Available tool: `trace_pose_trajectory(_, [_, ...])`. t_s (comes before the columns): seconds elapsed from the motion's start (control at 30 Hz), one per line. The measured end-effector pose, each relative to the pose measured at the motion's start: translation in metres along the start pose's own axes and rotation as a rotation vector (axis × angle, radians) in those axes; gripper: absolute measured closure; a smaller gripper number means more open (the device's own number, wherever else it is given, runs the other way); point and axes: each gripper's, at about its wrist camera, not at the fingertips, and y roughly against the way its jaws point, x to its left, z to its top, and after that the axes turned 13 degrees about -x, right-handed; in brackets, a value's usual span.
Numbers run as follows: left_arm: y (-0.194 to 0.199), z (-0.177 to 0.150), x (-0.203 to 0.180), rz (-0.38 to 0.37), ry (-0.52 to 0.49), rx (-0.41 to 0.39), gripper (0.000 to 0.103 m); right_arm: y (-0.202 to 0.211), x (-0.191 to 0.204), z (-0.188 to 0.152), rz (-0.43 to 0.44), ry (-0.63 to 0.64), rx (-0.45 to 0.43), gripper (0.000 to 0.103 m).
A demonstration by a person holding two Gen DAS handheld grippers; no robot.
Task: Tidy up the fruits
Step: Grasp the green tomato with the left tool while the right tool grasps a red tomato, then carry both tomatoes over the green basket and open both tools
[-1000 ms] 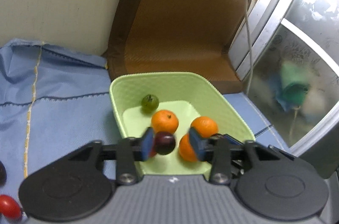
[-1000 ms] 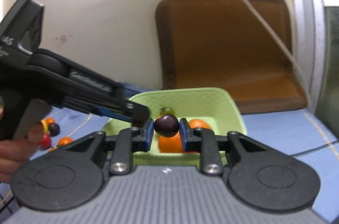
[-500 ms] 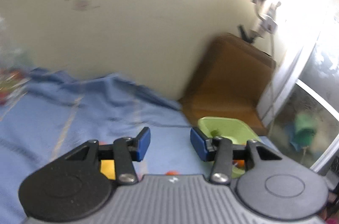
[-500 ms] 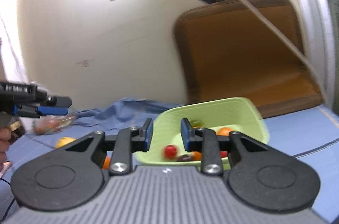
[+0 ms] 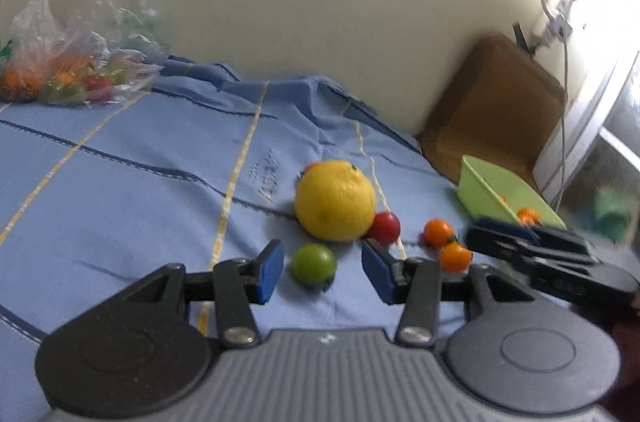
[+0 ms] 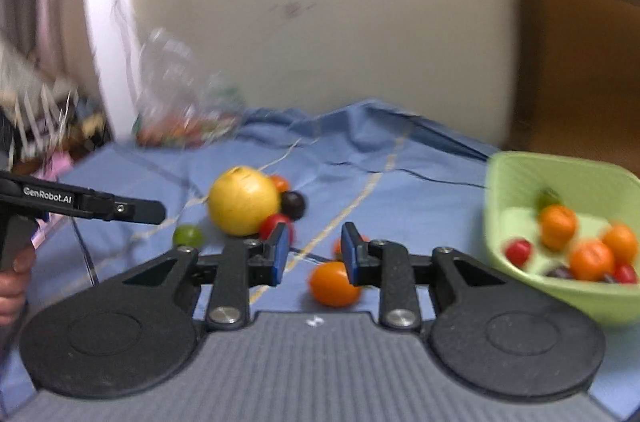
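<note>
My left gripper (image 5: pixel 322 272) is open and empty, with a small green fruit (image 5: pixel 313 263) lying on the blue cloth between its fingertips. Behind it lie a big yellow citrus (image 5: pixel 335 205), a red tomato (image 5: pixel 385 227) and two small orange fruits (image 5: pixel 439 232). My right gripper (image 6: pixel 313 254) is open and empty above an orange fruit (image 6: pixel 333 283). The green basket (image 6: pixel 516 178) at the right holds oranges, red tomatoes, a dark plum and a green fruit. The yellow citrus (image 6: pixel 243 200), a dark plum (image 6: pixel 293 204) and the green fruit (image 6: pixel 188 235) also show in the right wrist view.
A clear plastic bag of fruit (image 5: pixel 76 62) lies at the far left by the wall. A brown cushion (image 5: pixel 492 110) leans on the wall behind the basket (image 5: pixel 496 190). A cable hangs by the window frame. The right gripper's body (image 5: pixel 548 262) reaches in from the right.
Both plums have been let go into the basket. Both grippers have swung left away from the basket to the loose fruit on the cloth, and both now stand open.
</note>
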Motion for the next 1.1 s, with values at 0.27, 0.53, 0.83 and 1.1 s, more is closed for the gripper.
trace_pose_trajectory(0.27, [-0.021,-0.014,-0.01,0.026,-0.081,0.048,0.057,-0.06,0.033,-0.01,0.03,0.208,0.13,0.069])
trace_pose_trajectory(0.53, [-0.019,-0.018,-0.01,0.013,-0.055,0.063,0.074,-0.058,0.028,-0.014,-0.02,0.166,0.129,0.073])
trace_pose_trajectory(0.83, [-0.009,-0.026,-0.071,-0.167,-0.101,0.081,0.073,0.05,0.01,-0.028,-0.066,0.088,0.029,0.073])
trace_pose_trajectory(1.1, [-0.03,-0.054,-0.145,-0.268,-0.231,0.145,0.073,0.108,-0.025,-0.052,-0.215,0.01,0.017,0.073])
